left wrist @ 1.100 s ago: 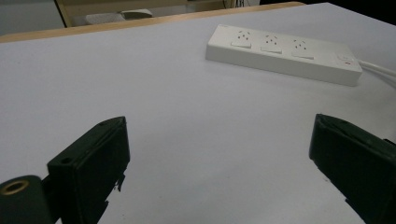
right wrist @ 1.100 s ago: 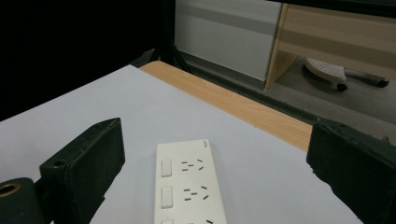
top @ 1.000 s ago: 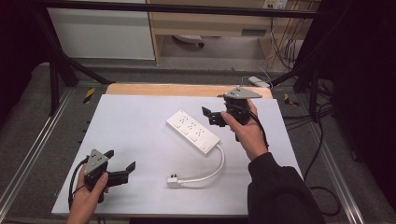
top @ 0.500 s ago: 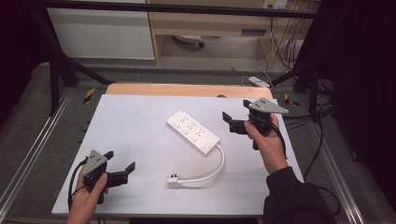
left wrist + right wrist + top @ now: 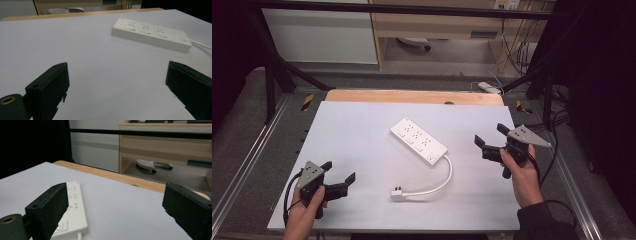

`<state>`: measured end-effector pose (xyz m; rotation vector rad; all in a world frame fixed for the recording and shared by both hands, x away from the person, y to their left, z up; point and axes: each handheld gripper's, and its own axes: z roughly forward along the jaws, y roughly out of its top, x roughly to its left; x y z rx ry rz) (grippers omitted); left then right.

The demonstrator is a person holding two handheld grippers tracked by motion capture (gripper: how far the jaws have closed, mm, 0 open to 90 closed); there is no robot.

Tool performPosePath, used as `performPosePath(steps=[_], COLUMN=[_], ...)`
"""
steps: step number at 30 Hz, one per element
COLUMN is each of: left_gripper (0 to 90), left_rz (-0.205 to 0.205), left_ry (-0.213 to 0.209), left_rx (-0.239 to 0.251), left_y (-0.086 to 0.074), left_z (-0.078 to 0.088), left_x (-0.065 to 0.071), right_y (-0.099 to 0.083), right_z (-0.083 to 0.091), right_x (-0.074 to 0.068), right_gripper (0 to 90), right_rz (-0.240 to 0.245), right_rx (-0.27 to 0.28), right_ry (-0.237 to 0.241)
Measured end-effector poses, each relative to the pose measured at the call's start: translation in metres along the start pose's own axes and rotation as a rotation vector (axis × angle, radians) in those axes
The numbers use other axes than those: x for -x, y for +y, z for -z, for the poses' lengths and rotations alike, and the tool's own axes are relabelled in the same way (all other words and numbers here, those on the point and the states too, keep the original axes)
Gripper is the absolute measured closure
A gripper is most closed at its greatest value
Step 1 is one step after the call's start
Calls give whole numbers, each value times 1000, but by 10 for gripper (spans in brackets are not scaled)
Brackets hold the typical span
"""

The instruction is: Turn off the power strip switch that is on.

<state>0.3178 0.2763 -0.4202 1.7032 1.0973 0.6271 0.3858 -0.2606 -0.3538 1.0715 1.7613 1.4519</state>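
A white power strip (image 5: 418,141) lies slanted at the middle of the white table top (image 5: 362,130). Its white cable (image 5: 439,181) curls toward the front and ends in a plug (image 5: 397,194) lying on the table. My left gripper (image 5: 339,176) is held at the front left, open and empty, well short of the strip (image 5: 150,34). My right gripper (image 5: 491,136) hovers at the right side, open and empty, to the right of the strip's switch end (image 5: 72,218).
A wooden strip (image 5: 412,96) borders the table's far edge. Metal rails (image 5: 247,165) run along both sides. Beyond stand a wooden cabinet (image 5: 437,25) and a tangle of cables (image 5: 512,45) at the back right.
My right gripper has moved from above the strip's far end out to the right and toward the front. The left gripper has stayed put.
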Motion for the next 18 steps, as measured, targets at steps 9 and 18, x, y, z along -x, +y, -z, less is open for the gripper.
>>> performPosePath(steps=[9,18], left_gripper=[50,50], left_rz=[3,-2], left_ry=[5,3], left_rx=[1,5], left_y=[0,0], left_z=[1,1], left_x=[0,1], right_y=[-42,-85], right_z=[19,6], right_x=[17,11], right_gripper=[66,52], right_rz=[-40,-59], right_rx=[-14,-173], right_ry=[-44,-34])
